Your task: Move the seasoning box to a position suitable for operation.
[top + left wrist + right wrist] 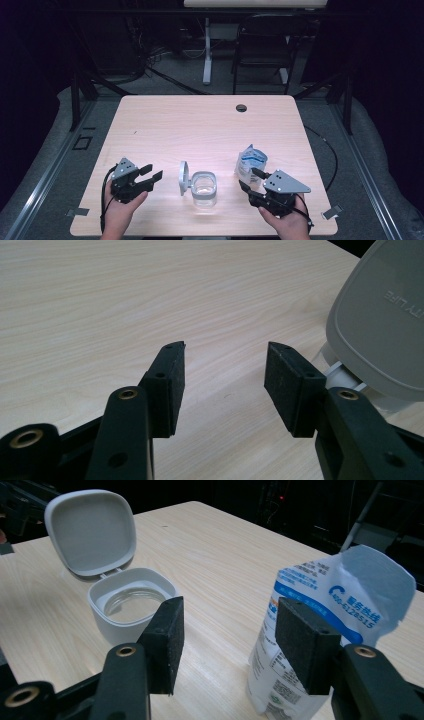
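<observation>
A small white container (204, 189) stands near the table's front edge, its hinged lid (184, 177) flipped up on its left side. To its right, an opened white and blue pouch (250, 164) stands upright. My left gripper (152, 172) lies left of the lid, open, with nothing between its fingers. In the left gripper view its jaws (225, 370) gape over bare wood, the lid's grey back (380, 330) at the right. My right gripper (250, 179) sits just in front of the pouch, open. In the right gripper view (227, 625) the pouch (330, 610) rises behind the right-hand pad, and the container (131, 605) shows beyond the left-hand pad.
The light wooden table (200, 125) has a round cable hole (241, 108) near its far edge. Behind it stand a dark chair (262, 50) and a white table leg (207, 50). Cables trail from both grippers off the front edge.
</observation>
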Available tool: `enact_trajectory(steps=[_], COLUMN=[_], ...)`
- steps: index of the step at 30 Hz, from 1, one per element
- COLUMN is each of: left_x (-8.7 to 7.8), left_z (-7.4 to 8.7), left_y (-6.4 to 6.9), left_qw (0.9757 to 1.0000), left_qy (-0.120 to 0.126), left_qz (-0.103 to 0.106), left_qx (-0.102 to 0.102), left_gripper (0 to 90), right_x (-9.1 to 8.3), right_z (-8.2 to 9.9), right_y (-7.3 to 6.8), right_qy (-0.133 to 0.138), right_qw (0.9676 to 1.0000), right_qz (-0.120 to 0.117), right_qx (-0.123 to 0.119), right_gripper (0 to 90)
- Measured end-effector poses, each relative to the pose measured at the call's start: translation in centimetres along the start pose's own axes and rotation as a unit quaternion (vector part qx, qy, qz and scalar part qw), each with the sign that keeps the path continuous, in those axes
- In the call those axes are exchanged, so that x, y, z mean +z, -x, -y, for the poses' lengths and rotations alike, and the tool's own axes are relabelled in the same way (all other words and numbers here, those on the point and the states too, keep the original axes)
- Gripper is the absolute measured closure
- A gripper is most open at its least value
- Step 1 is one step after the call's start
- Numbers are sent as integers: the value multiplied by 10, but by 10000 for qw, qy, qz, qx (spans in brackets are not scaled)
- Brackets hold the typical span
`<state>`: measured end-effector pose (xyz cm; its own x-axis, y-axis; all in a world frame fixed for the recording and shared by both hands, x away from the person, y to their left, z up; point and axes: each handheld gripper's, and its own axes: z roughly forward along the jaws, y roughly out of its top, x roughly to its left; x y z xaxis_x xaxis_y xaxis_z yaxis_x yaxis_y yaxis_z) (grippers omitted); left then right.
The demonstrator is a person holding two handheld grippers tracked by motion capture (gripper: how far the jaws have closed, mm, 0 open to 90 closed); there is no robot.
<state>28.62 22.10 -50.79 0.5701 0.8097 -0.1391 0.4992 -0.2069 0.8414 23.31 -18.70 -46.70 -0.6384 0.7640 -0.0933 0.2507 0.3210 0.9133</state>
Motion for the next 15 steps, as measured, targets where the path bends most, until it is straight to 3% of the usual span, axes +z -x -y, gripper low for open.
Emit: enact_trajectory(steps=[15], left_x=[-3], left_z=[0], left_y=[-5], left_qw=[9999], left_qy=[36], left_qz=[-66], left_qx=[-67], left_gripper=[508], right_x=[-6], right_z=[15], right_y=[15], right_qy=[-59], right_qw=[9994], right_qz=[279], right_qx=[201], right_gripper=[423])
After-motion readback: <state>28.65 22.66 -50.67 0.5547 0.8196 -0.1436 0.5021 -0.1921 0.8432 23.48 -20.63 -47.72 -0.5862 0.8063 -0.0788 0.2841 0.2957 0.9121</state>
